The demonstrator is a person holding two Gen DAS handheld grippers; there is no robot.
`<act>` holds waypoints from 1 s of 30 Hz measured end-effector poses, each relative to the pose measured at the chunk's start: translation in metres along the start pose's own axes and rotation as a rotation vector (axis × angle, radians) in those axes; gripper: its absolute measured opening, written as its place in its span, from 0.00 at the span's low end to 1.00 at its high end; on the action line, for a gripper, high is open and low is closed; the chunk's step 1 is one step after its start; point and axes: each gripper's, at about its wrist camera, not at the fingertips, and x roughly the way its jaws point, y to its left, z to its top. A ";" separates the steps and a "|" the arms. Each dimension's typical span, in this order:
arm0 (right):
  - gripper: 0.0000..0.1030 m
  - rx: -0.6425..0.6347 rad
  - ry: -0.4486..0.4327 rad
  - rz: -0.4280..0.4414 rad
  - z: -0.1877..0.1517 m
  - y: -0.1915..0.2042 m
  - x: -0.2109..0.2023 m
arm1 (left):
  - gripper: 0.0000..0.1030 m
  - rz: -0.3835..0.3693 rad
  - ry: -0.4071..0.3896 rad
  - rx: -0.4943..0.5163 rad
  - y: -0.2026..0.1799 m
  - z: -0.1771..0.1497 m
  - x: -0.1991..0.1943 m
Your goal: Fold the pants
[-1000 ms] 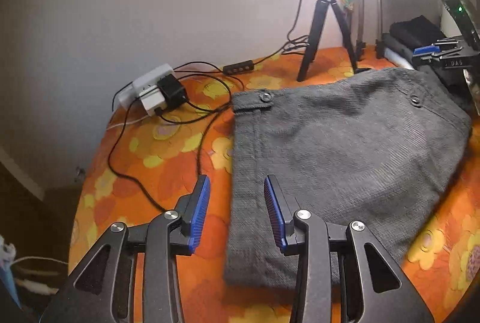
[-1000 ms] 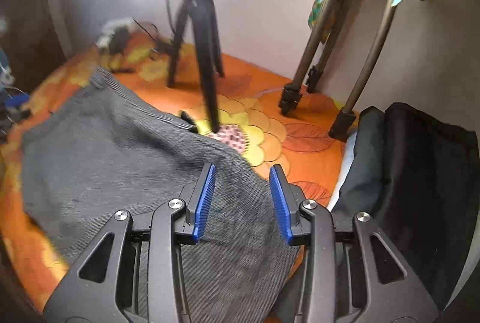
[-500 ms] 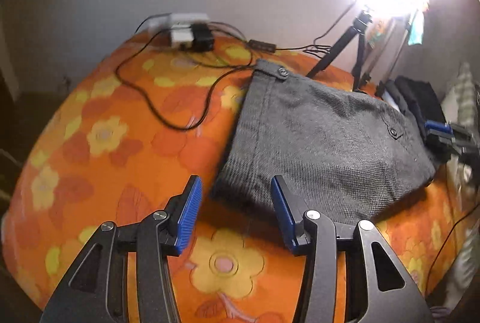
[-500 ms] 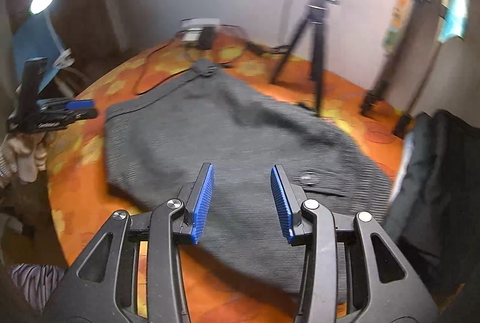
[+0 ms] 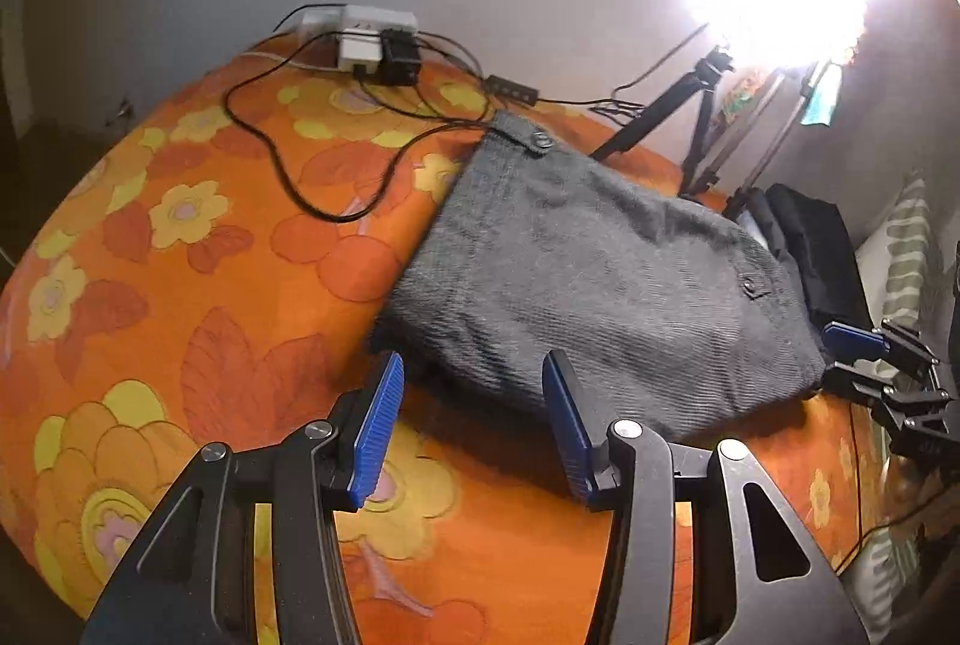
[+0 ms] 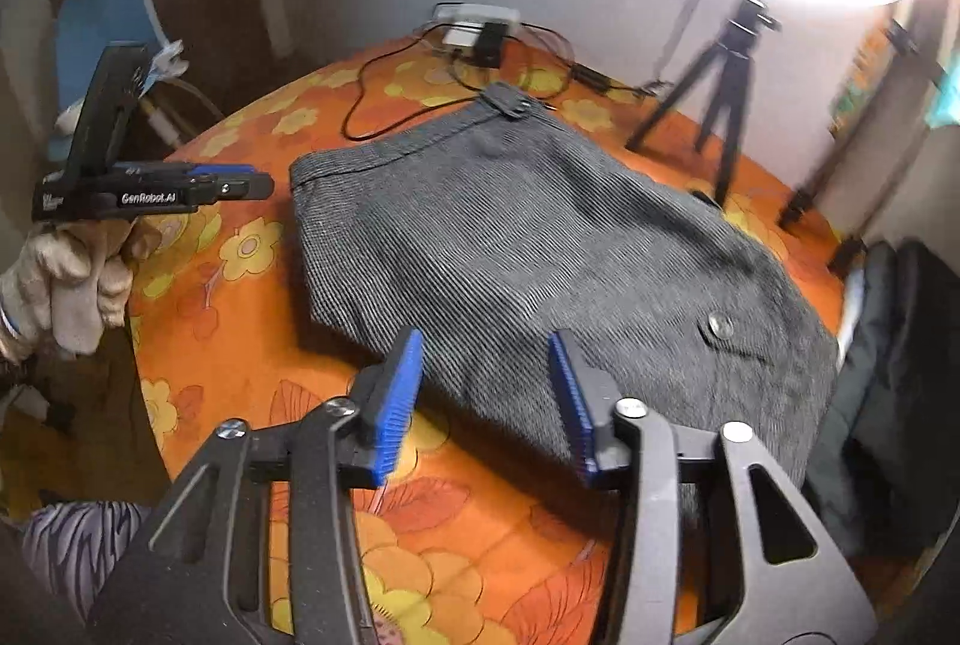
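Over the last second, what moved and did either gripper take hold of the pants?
Both grippers pulled back and up from the pants: a second ago the left gripper and right gripper hung close over the fabric, now each sits off its near edge. Neither took hold; both stayed open and empty. The folded pants, the power strip and the tripod kept their places.
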 end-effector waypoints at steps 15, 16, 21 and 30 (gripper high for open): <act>0.62 0.626 -0.052 -0.059 -0.100 -0.085 -0.035 | 0.46 0.005 -0.012 0.303 -0.119 0.012 0.029; 0.64 0.685 -0.064 -0.044 -0.108 -0.095 -0.035 | 0.46 0.006 -0.010 0.314 -0.124 0.011 0.033; 0.67 0.885 -0.097 -0.003 -0.132 -0.128 -0.028 | 0.46 0.019 0.009 0.394 -0.154 0.009 0.063; 0.67 1.023 -0.111 0.043 -0.147 -0.151 0.000 | 0.46 0.048 0.050 0.438 -0.166 0.005 0.102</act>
